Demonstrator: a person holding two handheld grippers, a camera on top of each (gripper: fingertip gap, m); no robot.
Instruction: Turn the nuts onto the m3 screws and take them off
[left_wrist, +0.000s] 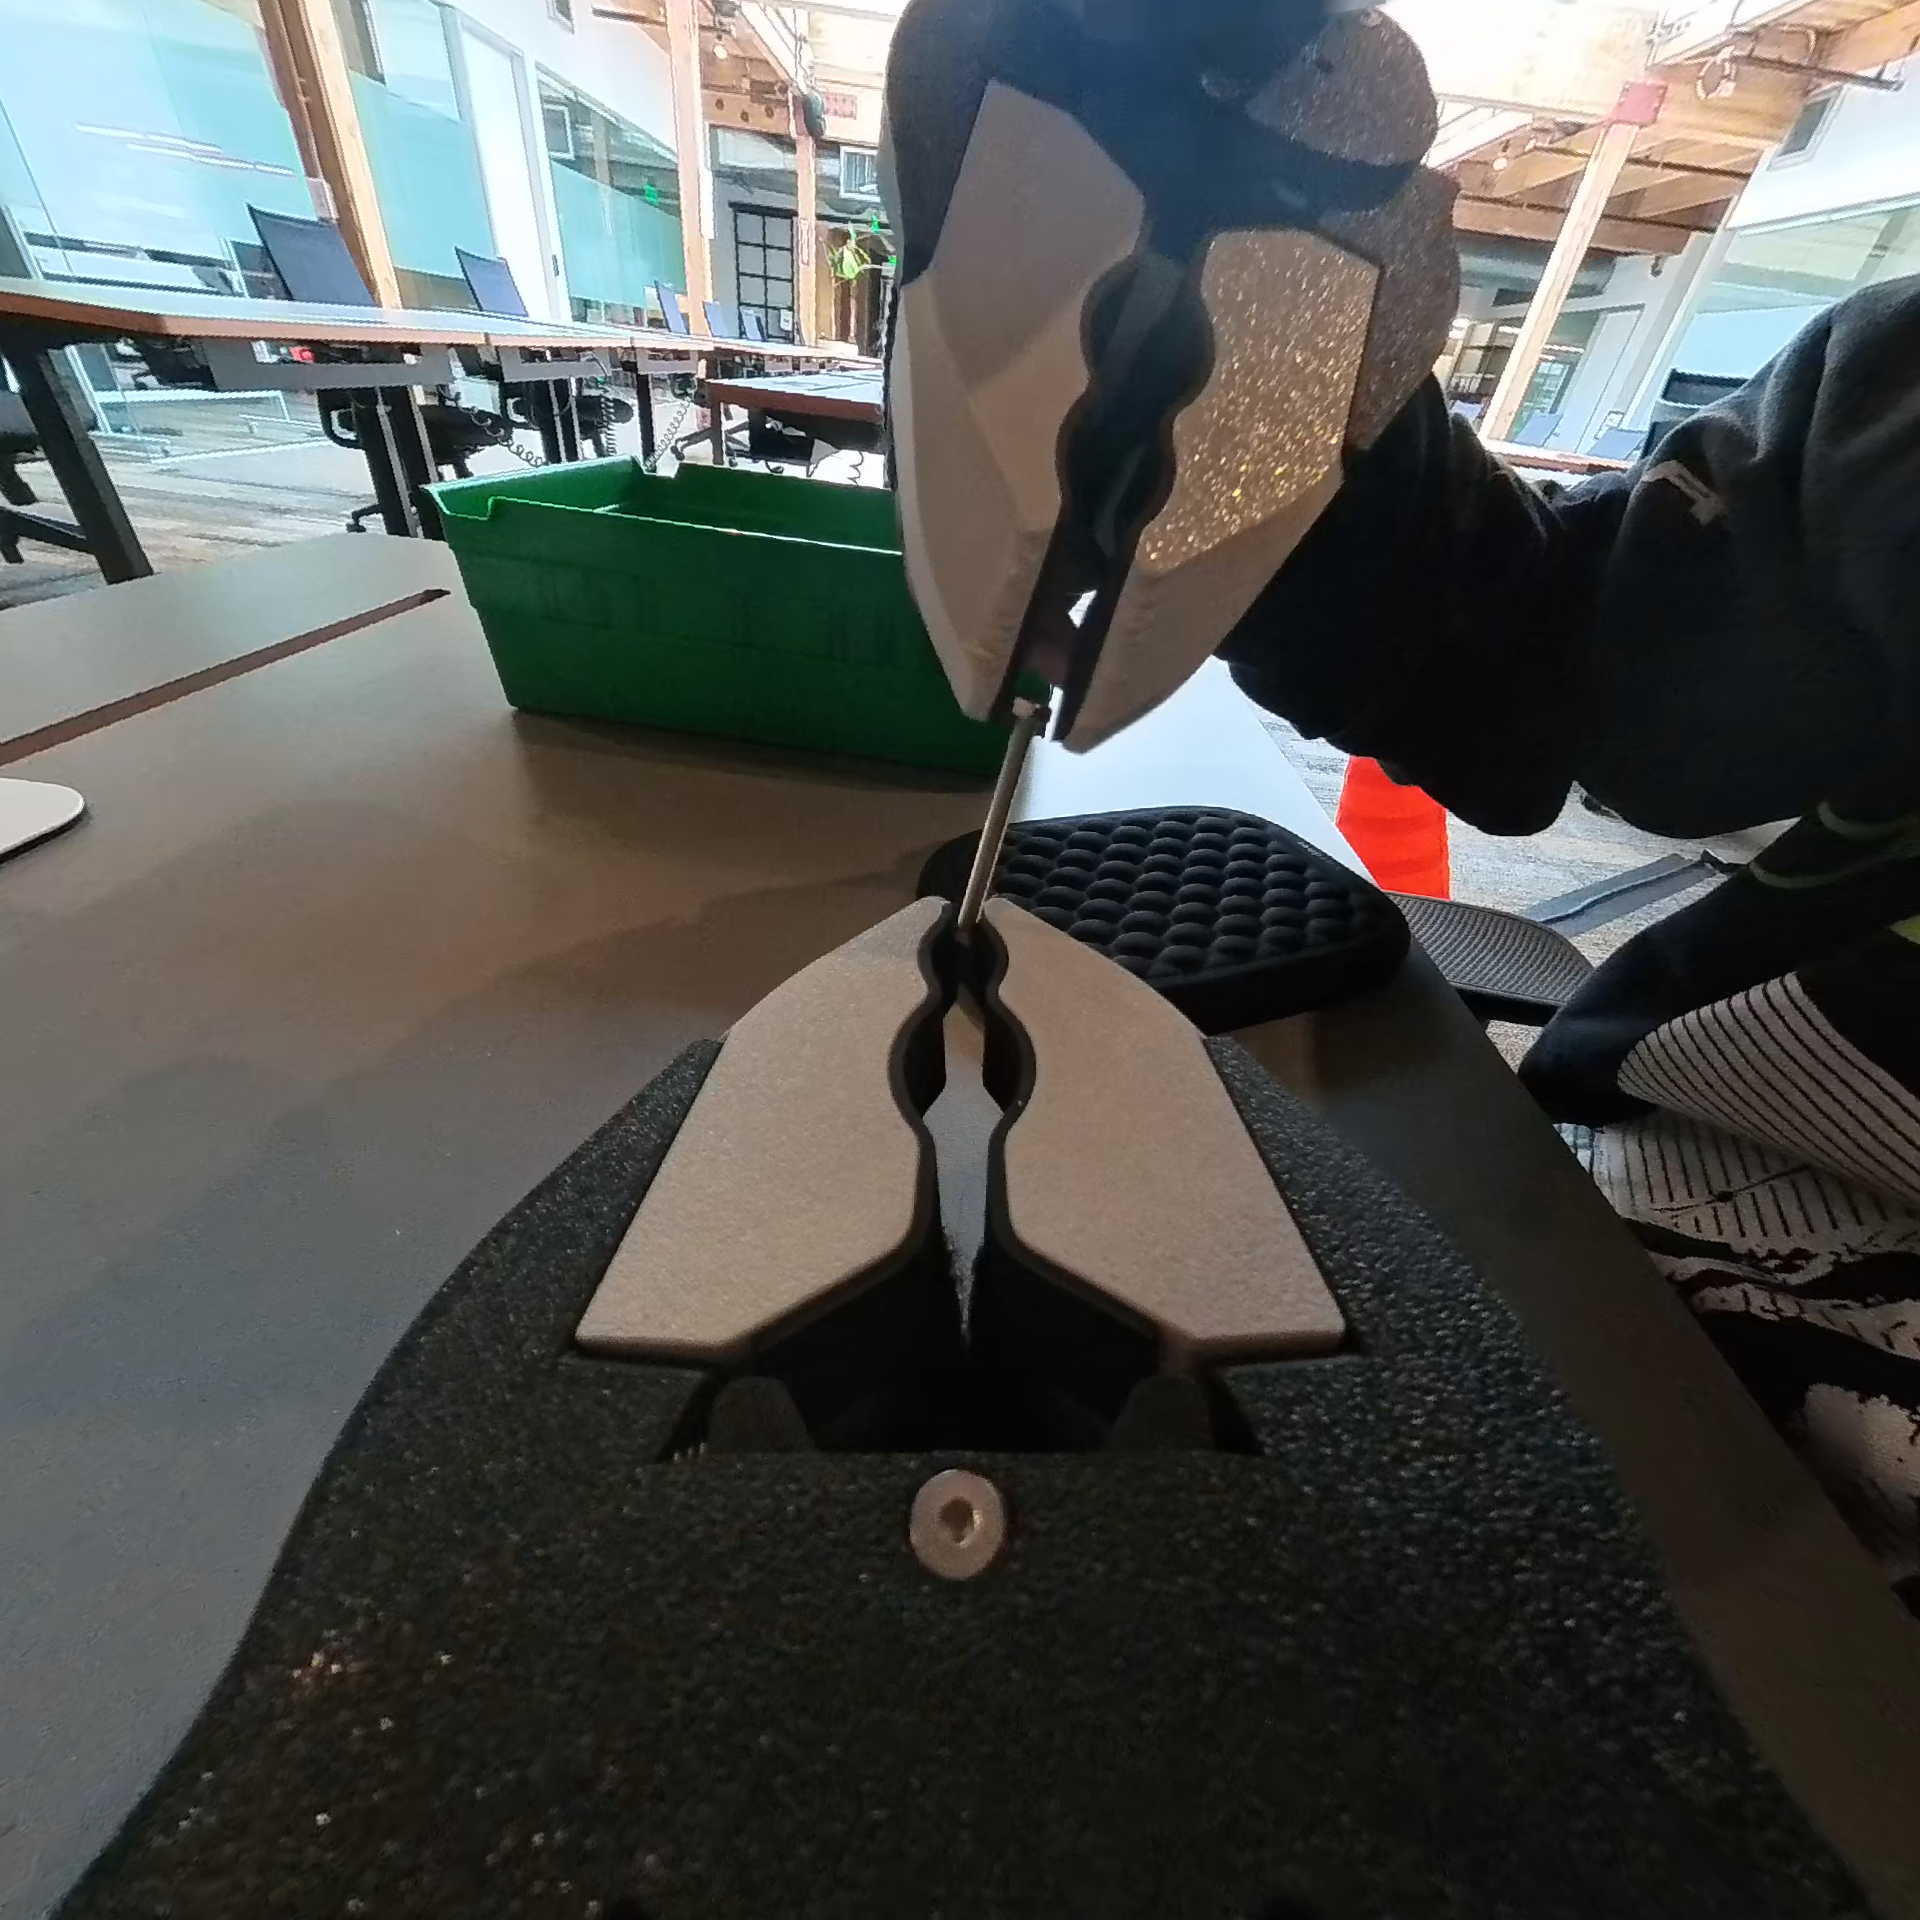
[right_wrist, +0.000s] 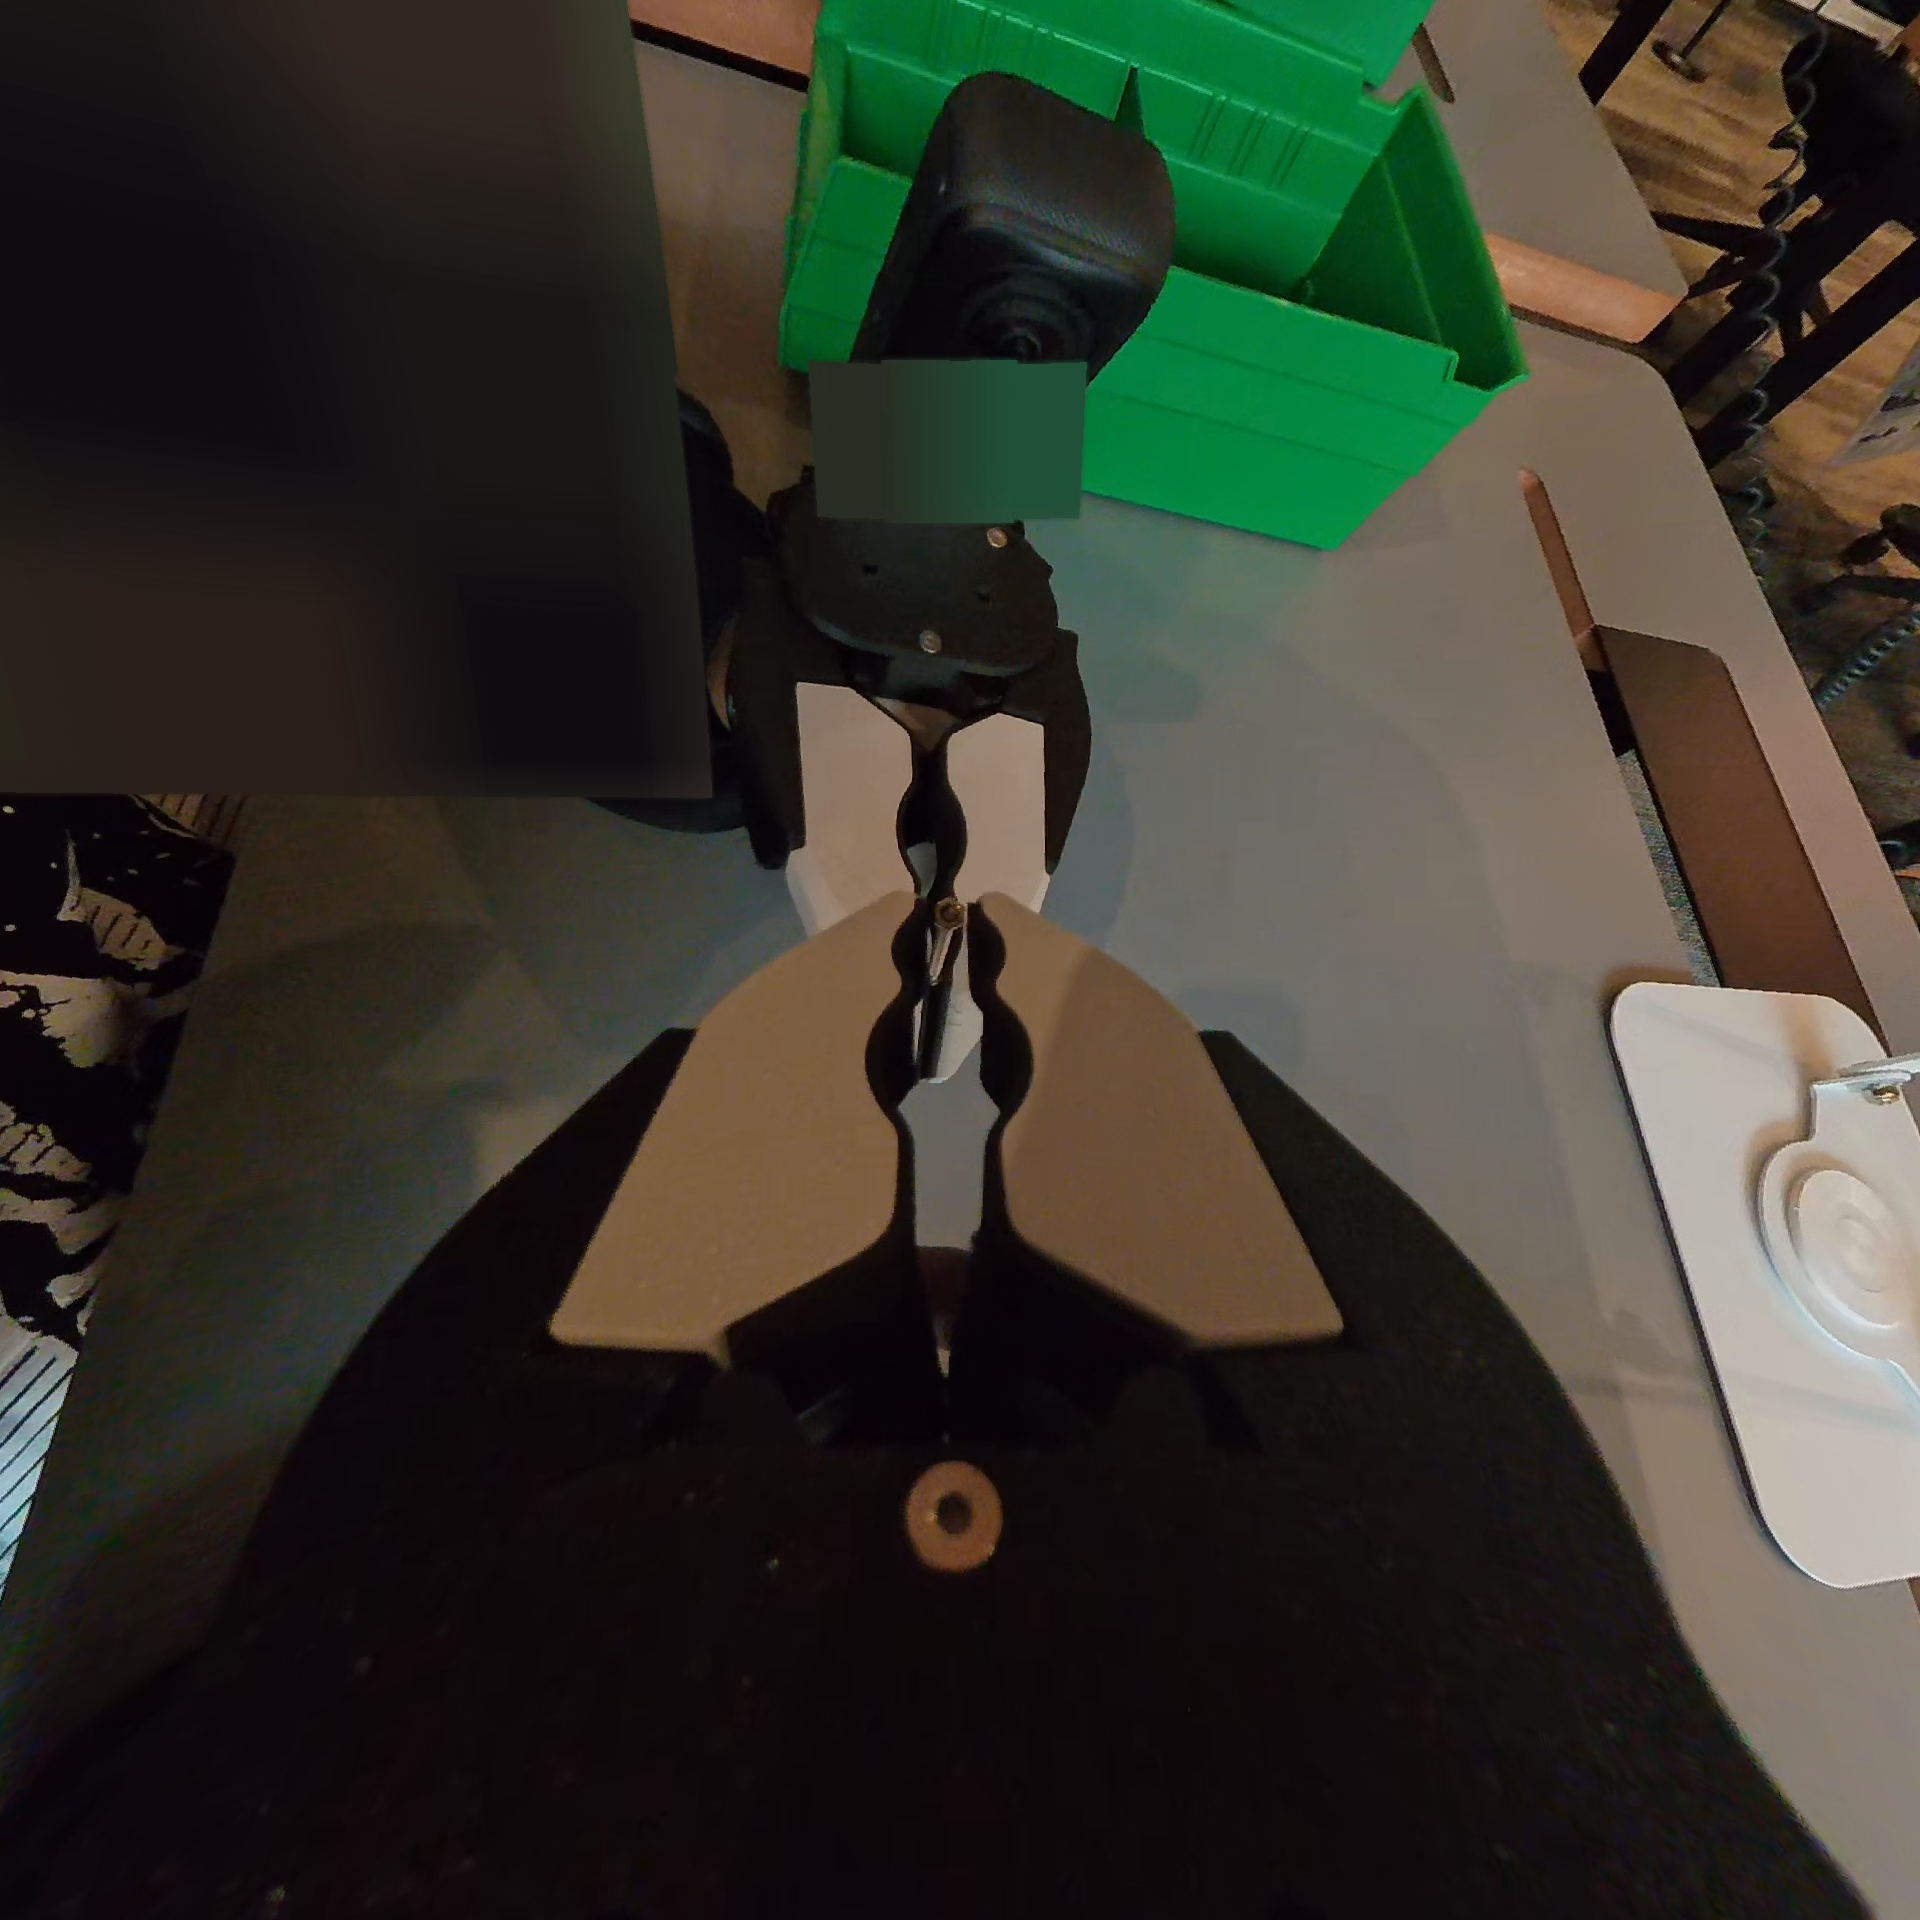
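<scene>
In the left wrist view my left gripper (left_wrist: 961, 928) is shut on the lower end of a long thin screw (left_wrist: 995, 821), which rises up and to the right. A small nut (left_wrist: 1029, 710) sits on the screw's top end. My right gripper (left_wrist: 1034, 727) comes down from above with its fingertips close on either side of the nut, and a sliver of gap shows at one pad. In the right wrist view the nut (right_wrist: 948, 912) lies between my right gripper's tips (right_wrist: 951, 906). The screw (right_wrist: 938, 966) runs back between the fingers. The left gripper's white fingers (right_wrist: 831, 821) face me.
A green bin (left_wrist: 707, 613) stands behind on the grey table (left_wrist: 416, 935) and also shows in the right wrist view (right_wrist: 1247, 343). A black honeycomb pad (left_wrist: 1195, 914) lies at the table edge. A white flat base (right_wrist: 1766, 1247) lies at the right. A person's dark sleeve (left_wrist: 1662, 623) holds the right gripper. Tip to tip, the grippers are about 5 centimeters apart.
</scene>
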